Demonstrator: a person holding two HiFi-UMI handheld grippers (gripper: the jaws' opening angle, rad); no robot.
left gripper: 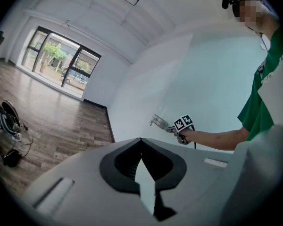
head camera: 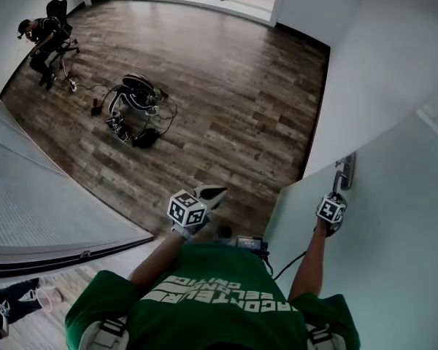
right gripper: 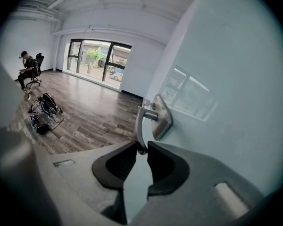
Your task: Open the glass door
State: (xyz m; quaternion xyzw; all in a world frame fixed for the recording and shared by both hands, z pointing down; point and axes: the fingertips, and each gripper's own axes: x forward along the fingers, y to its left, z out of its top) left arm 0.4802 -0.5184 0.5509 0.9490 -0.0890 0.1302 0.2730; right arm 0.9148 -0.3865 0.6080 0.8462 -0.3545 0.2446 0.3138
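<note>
Green shirt (head camera: 219,297) fills the bottom edge of the head view, with both forearms reaching out from it.

Right gripper (right gripper: 142,146) — jaws closed to a narrow slit, pinching the free end of the door handle (right gripper: 139,121), a metal lever that runs from the jaws to its mounting plate (right gripper: 163,113). The plate sits on the glass door (right gripper: 226,98), close to the door's edge beside the white wall (head camera: 365,71). The pane is frosted, pale green-white, and faintly mirrors the window (right gripper: 99,60).

Left gripper (left gripper: 141,142) — jaw tips meeting, nothing between them. It is held in the air apart from the door, over the floor (head camera: 226,100).

Hard to make out:
- In the head view the right gripper's jaws are hidden behind its marker cube (head camera: 331,209); only the upper part of the handle shows beyond it.
- The very tip of the lever is covered by the jaw pads.
- A heap of gear (head camera: 135,104) with cables lies mid-floor toward the left edge; its items can't be told apart.
- A seated person (head camera: 42,41) on an office chair (head camera: 60,13) is in the far left corner of the floor, small.
- The door's far edges are cut off by the frame.
</note>
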